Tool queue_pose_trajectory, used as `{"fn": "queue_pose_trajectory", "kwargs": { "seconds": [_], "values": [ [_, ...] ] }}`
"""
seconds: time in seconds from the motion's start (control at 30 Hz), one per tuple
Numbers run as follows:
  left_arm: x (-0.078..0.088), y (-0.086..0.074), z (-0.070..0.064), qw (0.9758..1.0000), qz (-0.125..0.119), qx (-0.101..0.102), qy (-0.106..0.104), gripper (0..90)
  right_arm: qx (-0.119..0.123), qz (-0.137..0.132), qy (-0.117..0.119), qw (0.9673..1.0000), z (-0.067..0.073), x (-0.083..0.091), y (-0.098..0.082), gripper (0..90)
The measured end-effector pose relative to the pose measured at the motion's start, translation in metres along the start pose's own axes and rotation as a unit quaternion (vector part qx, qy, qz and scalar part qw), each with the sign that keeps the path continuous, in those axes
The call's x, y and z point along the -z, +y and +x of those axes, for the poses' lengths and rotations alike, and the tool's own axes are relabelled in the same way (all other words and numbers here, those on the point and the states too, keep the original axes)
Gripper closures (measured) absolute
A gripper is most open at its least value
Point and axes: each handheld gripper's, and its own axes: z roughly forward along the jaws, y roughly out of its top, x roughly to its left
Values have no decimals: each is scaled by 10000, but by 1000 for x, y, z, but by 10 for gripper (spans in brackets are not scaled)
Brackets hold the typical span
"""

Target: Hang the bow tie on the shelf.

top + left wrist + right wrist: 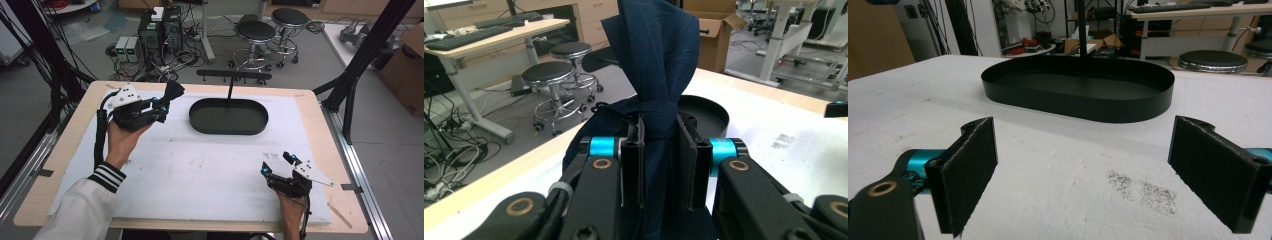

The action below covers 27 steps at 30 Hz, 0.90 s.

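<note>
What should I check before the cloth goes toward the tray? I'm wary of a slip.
1. Left gripper shut on the dark blue cloth: ok.
2. Cloth lifted off the white mat: ok in the high view.
3. Black oval tray empty: ok.
4. Stand post rising from the tray's far edge, clear of the path: cannot tell.
5. Right gripper open, resting away from the tray: ok.

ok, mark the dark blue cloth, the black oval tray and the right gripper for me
dark blue cloth (659, 65), left gripper view, bunched fabric above the jaws
black oval tray (200, 121), high view, its left wall
right gripper (278, 163), high view, midway between its open fingertips
</note>
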Motion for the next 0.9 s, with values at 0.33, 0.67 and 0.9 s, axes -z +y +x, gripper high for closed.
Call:
{"fn": "queue_pose_trajectory", "kwargs": {
  "seconds": [0.33, 0.67, 0.9],
  "values": [
    [-23, 19, 6, 10000, -68, -41, 33, 749, -6, 7, 0, 10000, 0, 0, 0, 113],
    [-49, 31, 8, 9999, -87, 63, -60, 749, -22, -21, -1, 10000, -1, 0, 0, 114],
    [-60, 37, 9, 9997, -137, 174, -102, 749, -56, -15, -6, 10000, -1, 0, 0, 113]
  ]
}}
